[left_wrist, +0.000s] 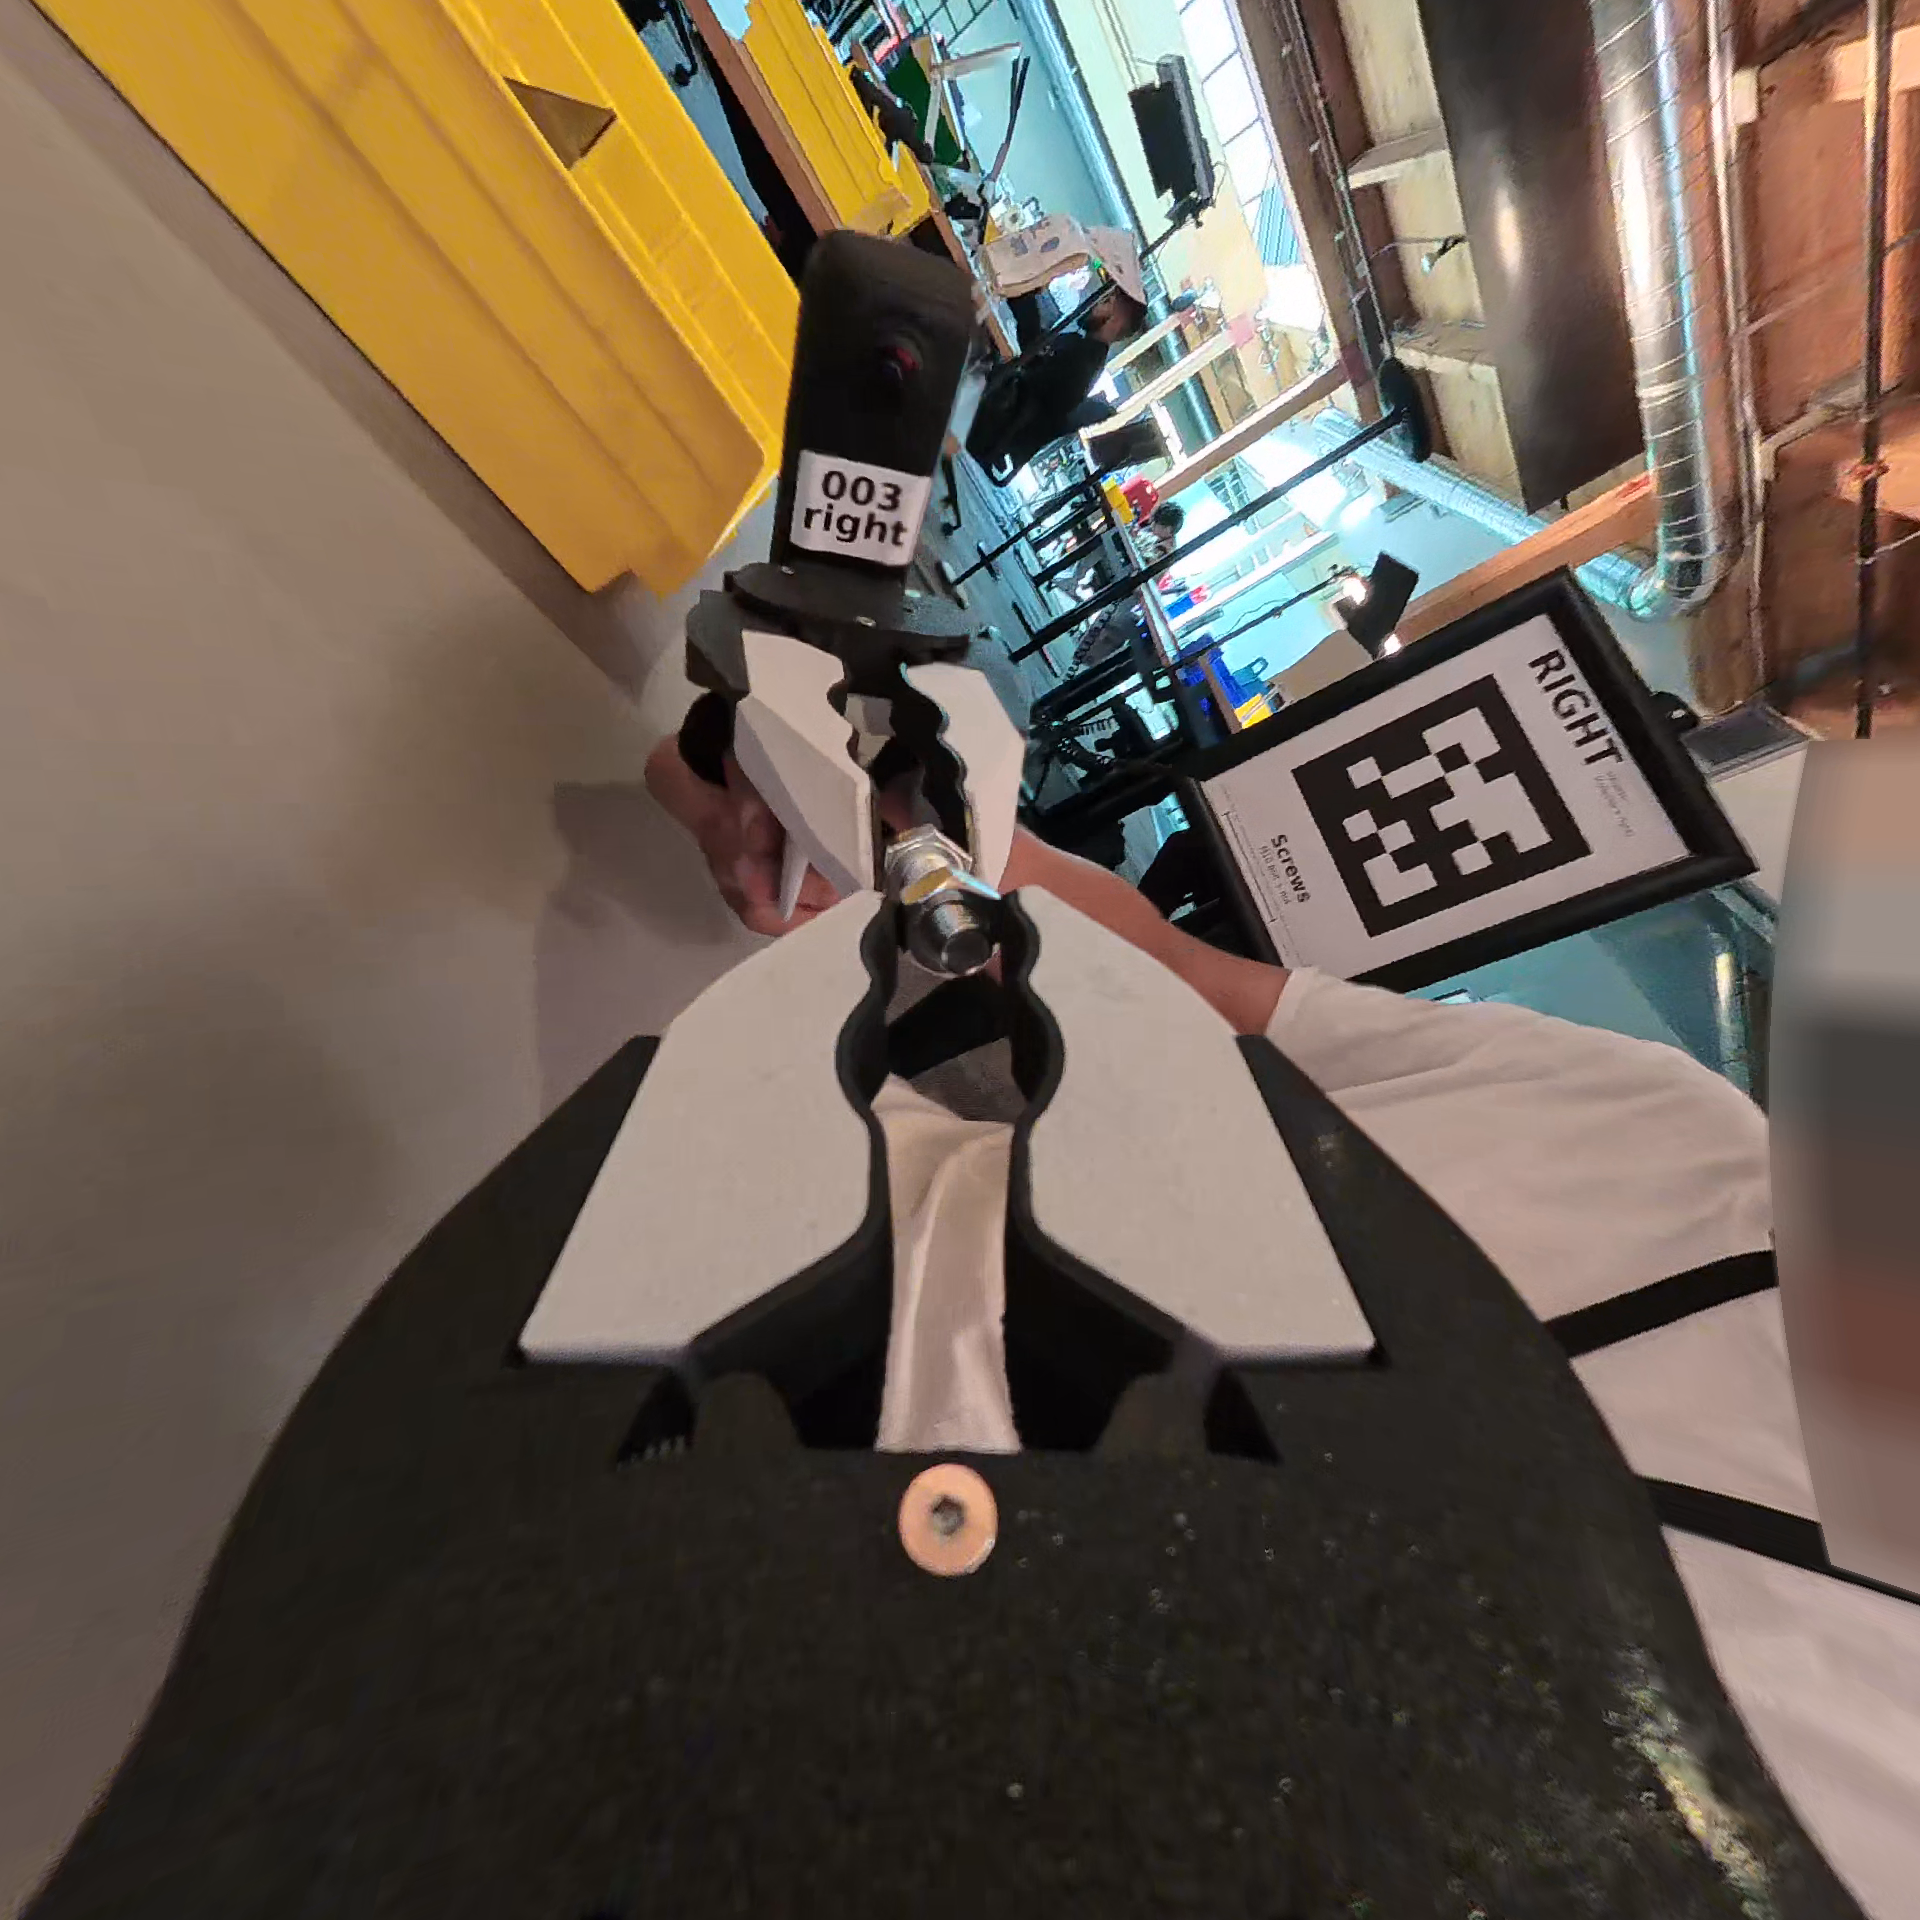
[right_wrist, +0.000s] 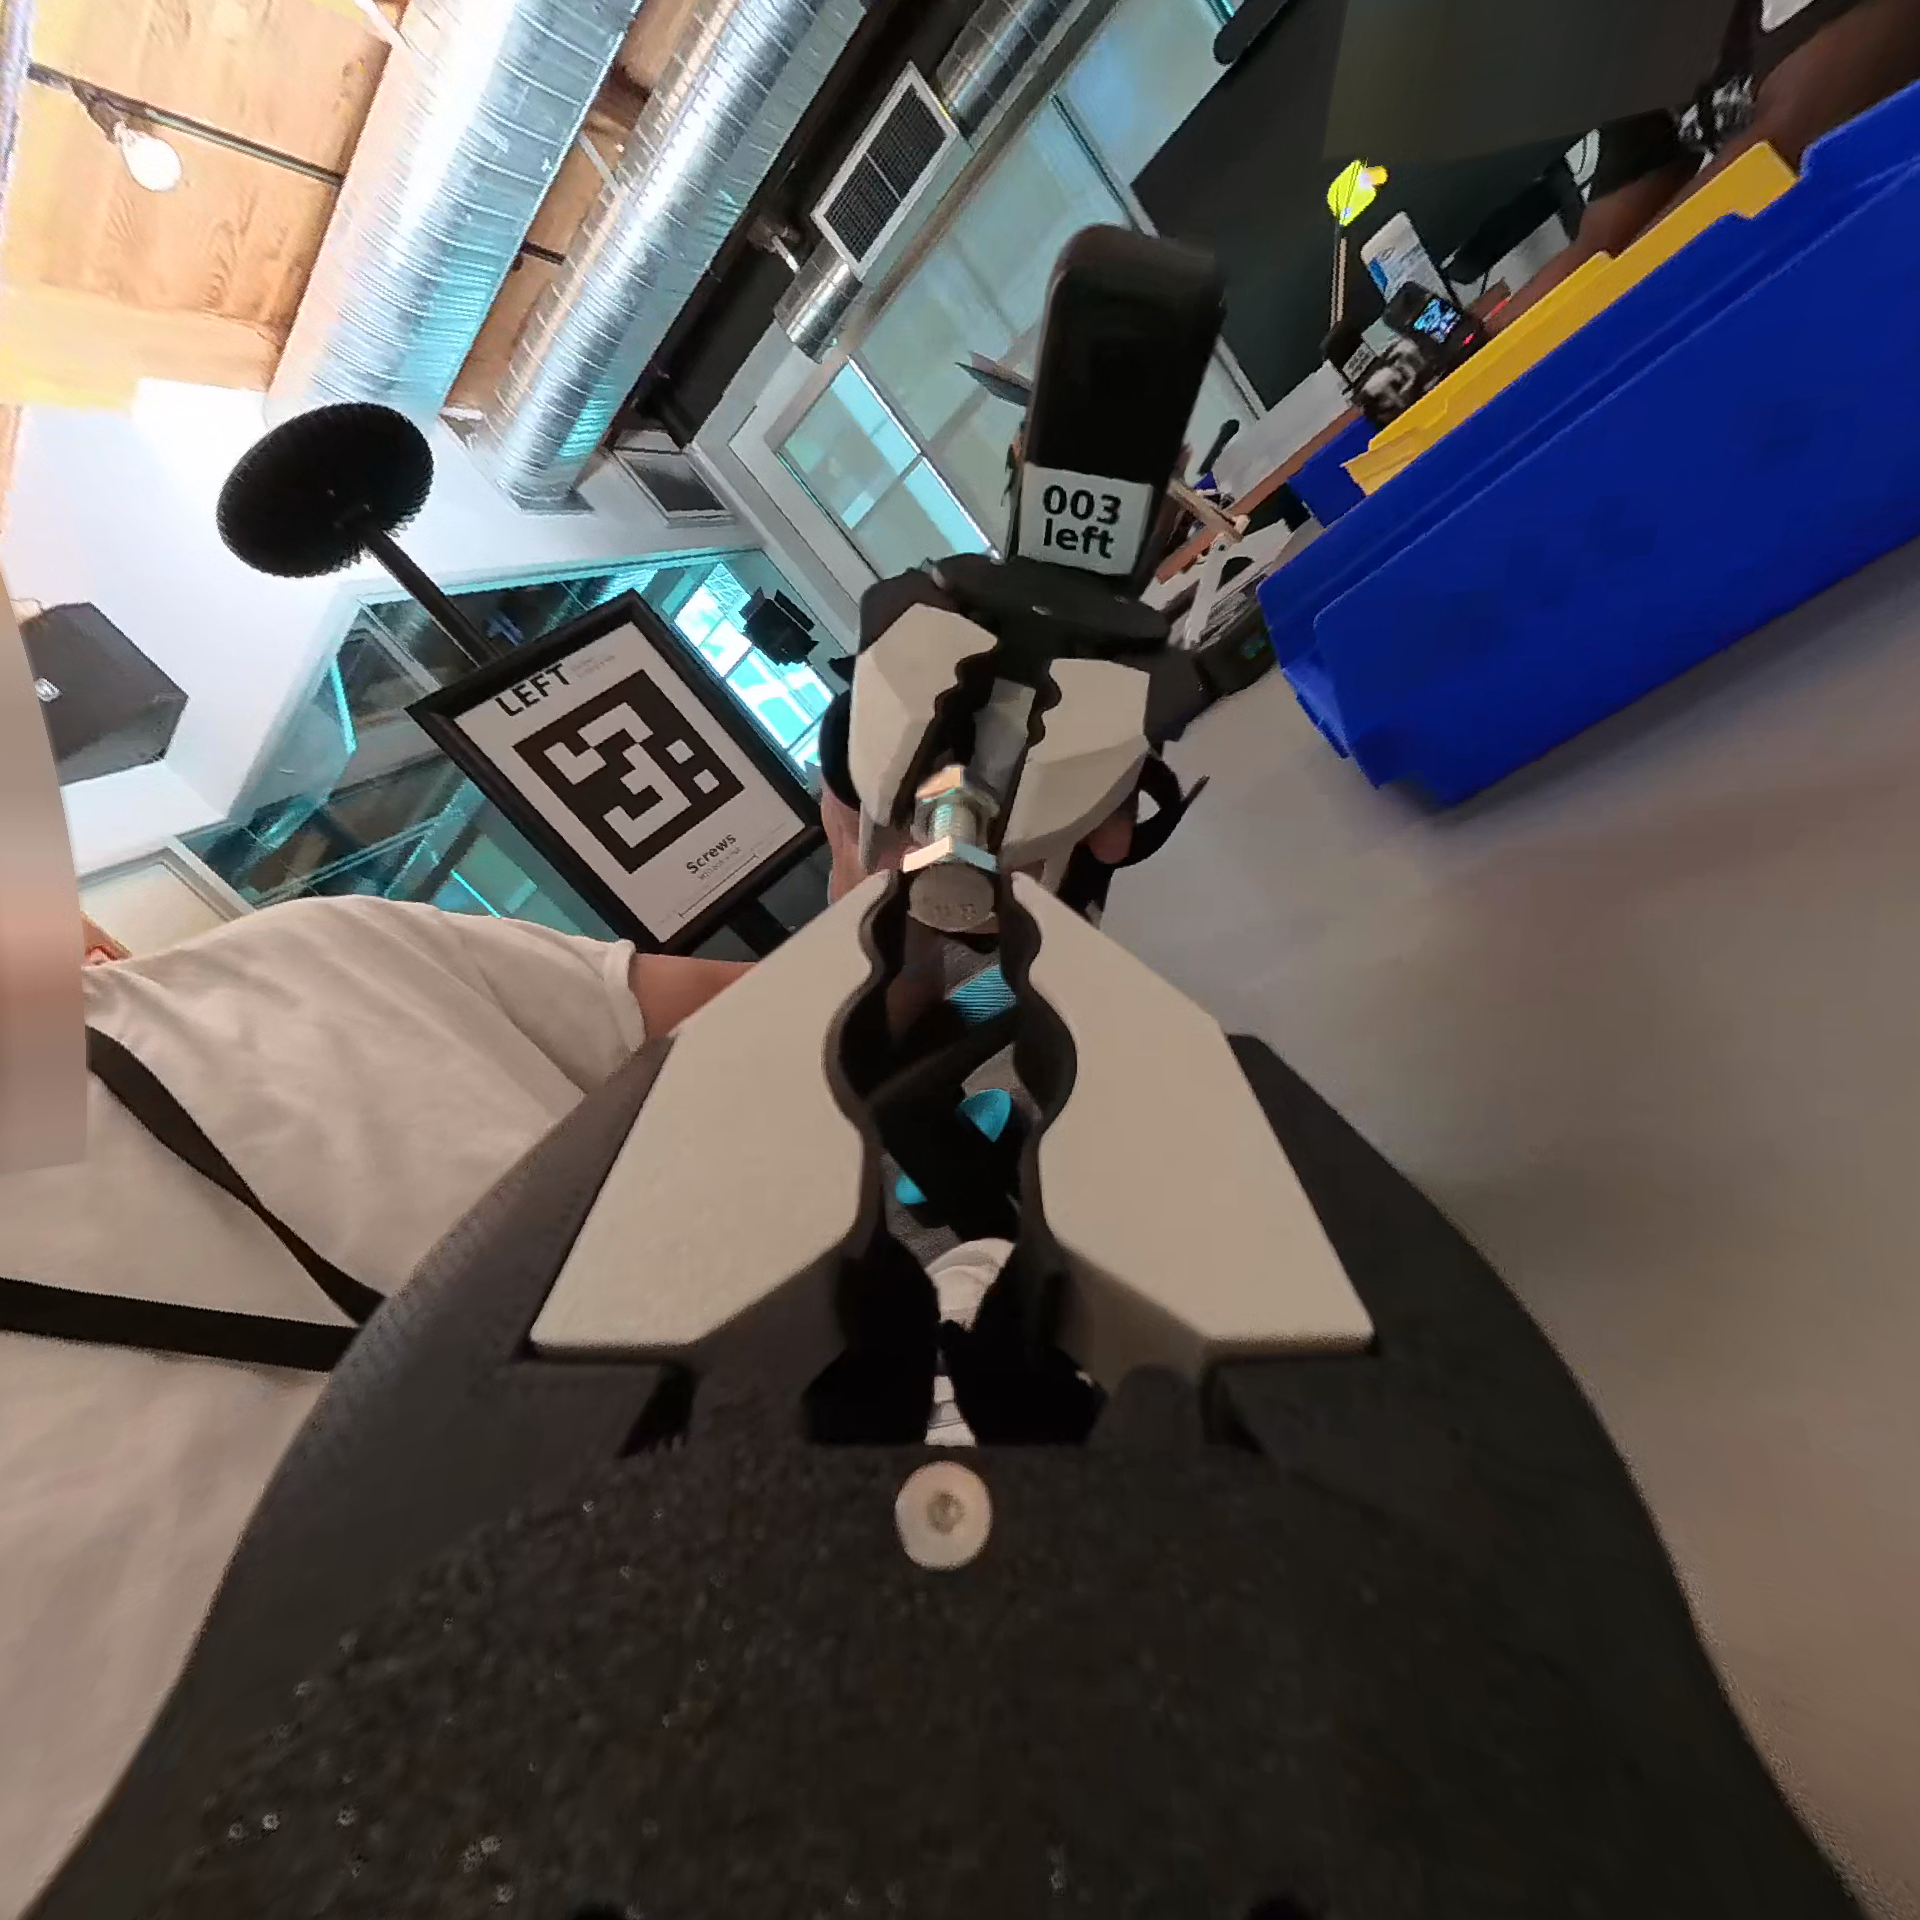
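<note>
My two grippers face each other above the grey table (left_wrist: 260, 935) with one silver bolt between them. In the right wrist view my right gripper (right_wrist: 951, 896) is shut on the bolt's head (right_wrist: 951, 902). The threaded shank (right_wrist: 951, 823) runs away from the head into a hex nut (right_wrist: 951, 784), and the left gripper (right_wrist: 951, 821) clamps that nut between its white fingers. In the left wrist view my left gripper (left_wrist: 951, 912) is shut at the nut (left_wrist: 928, 885). The bolt's threaded end (left_wrist: 956, 940) sticks out toward the camera, and the right gripper (left_wrist: 925, 862) holds the far end.
Yellow bins (left_wrist: 468, 260) stand on the table behind the right gripper. Blue bins (right_wrist: 1610, 520) stand behind the left one. A framed marker sign stands near each side (left_wrist: 1455, 800) (right_wrist: 623, 769). A person's white-sleeved arms (left_wrist: 1455, 1091) reach in. Both grippers' tips are close together, under 4 cm apart.
</note>
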